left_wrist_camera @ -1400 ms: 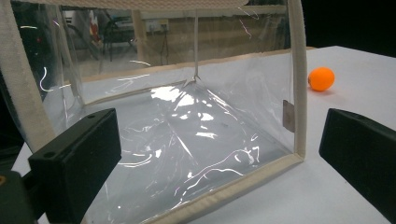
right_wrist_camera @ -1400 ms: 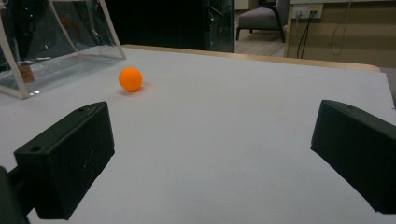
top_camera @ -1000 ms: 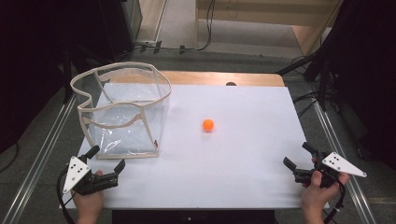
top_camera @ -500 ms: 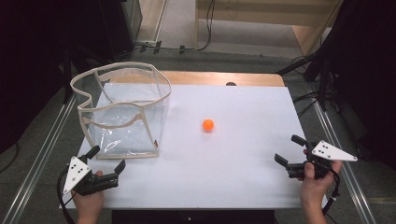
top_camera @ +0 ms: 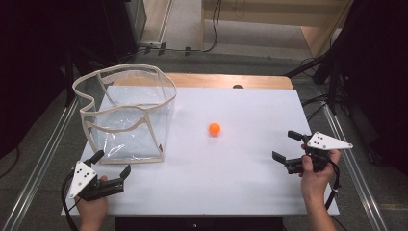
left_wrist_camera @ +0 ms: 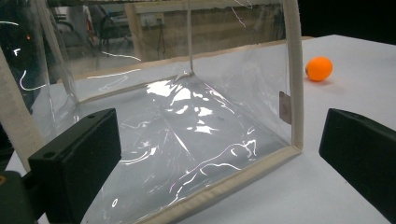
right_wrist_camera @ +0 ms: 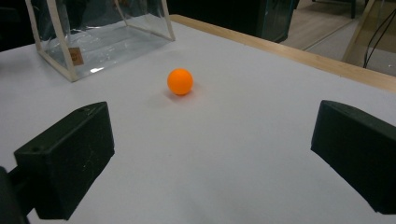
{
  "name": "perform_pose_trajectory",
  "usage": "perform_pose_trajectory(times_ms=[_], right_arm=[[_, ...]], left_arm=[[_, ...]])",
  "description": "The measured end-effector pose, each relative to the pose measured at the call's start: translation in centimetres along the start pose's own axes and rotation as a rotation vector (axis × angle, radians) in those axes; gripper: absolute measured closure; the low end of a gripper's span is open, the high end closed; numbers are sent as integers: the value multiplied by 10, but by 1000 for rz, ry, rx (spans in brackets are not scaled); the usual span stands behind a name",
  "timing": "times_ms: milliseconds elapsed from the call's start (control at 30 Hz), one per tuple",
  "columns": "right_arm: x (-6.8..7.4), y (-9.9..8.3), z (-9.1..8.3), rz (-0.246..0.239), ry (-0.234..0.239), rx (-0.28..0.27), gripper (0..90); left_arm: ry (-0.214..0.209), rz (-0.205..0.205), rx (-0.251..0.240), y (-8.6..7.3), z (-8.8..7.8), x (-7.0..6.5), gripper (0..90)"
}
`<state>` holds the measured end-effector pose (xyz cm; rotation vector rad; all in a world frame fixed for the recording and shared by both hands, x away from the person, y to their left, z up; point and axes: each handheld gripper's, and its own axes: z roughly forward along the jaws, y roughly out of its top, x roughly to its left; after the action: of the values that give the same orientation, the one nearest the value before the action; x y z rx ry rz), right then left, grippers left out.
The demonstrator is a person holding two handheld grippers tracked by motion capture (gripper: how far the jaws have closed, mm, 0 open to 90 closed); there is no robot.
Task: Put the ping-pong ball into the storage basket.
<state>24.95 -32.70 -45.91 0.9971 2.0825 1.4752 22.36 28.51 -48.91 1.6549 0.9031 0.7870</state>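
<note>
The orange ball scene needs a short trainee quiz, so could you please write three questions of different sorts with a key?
1. True or false: the orange ball lies inside the clear bag.
2. Which gripper points toward the ball with open fingers: A) the left gripper, B) the right gripper?
3. Fill in: the left gripper view looks at the bag's ____ near wall.

Key:
1. False; it lies on the white table, apart from the bag.
2. B; the ball sits between its fingers' lines in the right gripper view.
3. Transparent.
</note>
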Motion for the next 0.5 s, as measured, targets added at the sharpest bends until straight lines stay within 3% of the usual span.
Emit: perform_pose_trajectory(times_ms=[167,233,333,500], right_arm=[[1,10,8,-5,12,8,0],[1,17,10,-11,19,-1,76],[3,23,12,-29,5,-2,76],[3,34,19,-50,28,5,75]], left_arm=[[0,-5,-2,0,0,0,0],[1,-7,-3,0,0,0,0],[1,-6,0,0,0,1,0],[1,-7,1,0,0,0,0]])
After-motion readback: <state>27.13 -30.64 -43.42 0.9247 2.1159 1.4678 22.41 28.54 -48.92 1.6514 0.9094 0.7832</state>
